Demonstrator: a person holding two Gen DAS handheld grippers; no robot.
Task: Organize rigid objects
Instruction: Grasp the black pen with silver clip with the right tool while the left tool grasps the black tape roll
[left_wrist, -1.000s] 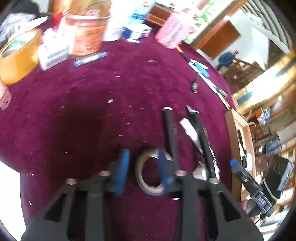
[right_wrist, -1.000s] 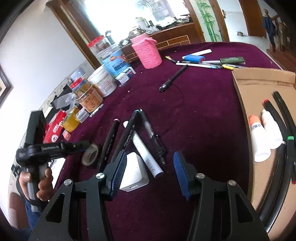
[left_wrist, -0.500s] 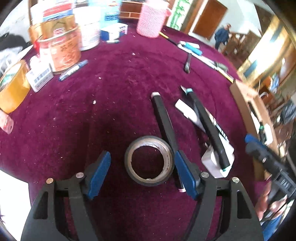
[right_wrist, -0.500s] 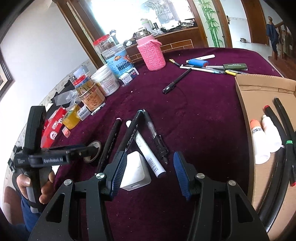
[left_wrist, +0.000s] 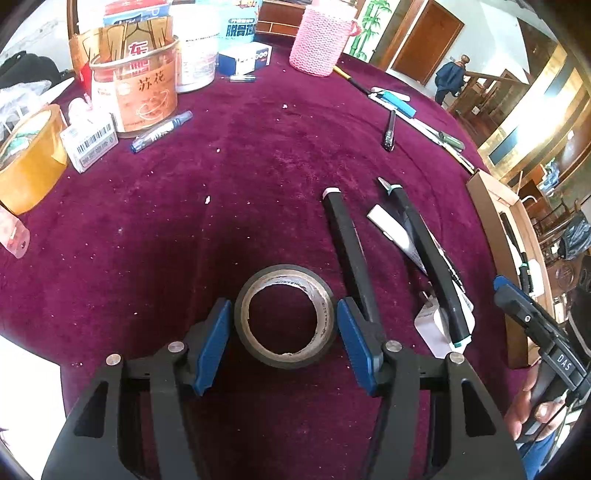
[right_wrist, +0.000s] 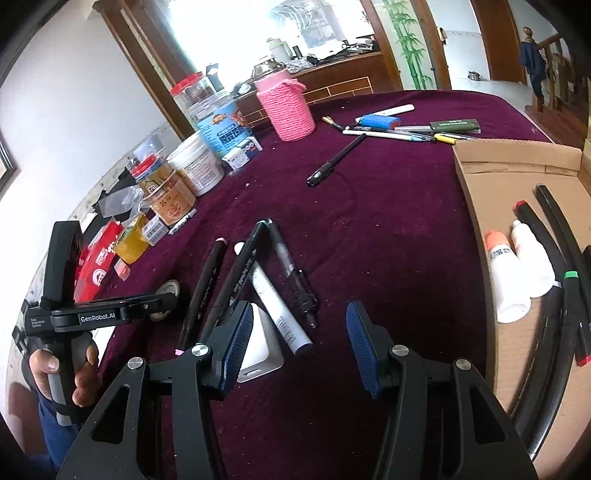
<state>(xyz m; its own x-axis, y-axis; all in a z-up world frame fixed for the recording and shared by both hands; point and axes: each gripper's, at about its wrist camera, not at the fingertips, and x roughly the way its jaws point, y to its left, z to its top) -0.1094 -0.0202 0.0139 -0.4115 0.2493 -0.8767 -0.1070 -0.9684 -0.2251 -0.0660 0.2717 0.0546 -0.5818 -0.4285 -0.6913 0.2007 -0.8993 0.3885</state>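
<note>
A: Where is the tape roll (left_wrist: 286, 315) now?

B: It lies flat on the purple cloth (left_wrist: 229, 192), between the two blue pads of the left gripper (left_wrist: 284, 330). The left pad (left_wrist: 214, 341) is at 9 o'clock of the roll, the right pad (left_wrist: 354, 343) at 3 o'clock.

A: Do the pads pinch it?

B: The jaws have just been closing, and each pad stands just beside the black outer wall. I cannot tell if they already press on it; a thin gap seems to be there on both sides.

A: And around the roll?

B: At 2 o'clock of it lies a black marker (left_wrist: 351, 254); its near end goes behind the right pad. More to the right is a second marker (left_wrist: 432, 266), over a white charger (left_wrist: 434, 326).

A: What about the right gripper (right_wrist: 299, 341)?

B: Its fingers are spread and hold nothing. The charger (right_wrist: 260, 350) is partly behind its left pad (right_wrist: 236, 345), and a white pen (right_wrist: 277, 302) lies at 11 o'clock. The cardboard box (right_wrist: 476, 192) is at 2 o'clock, with markers and two small bottles (right_wrist: 517, 269) inside.
</note>
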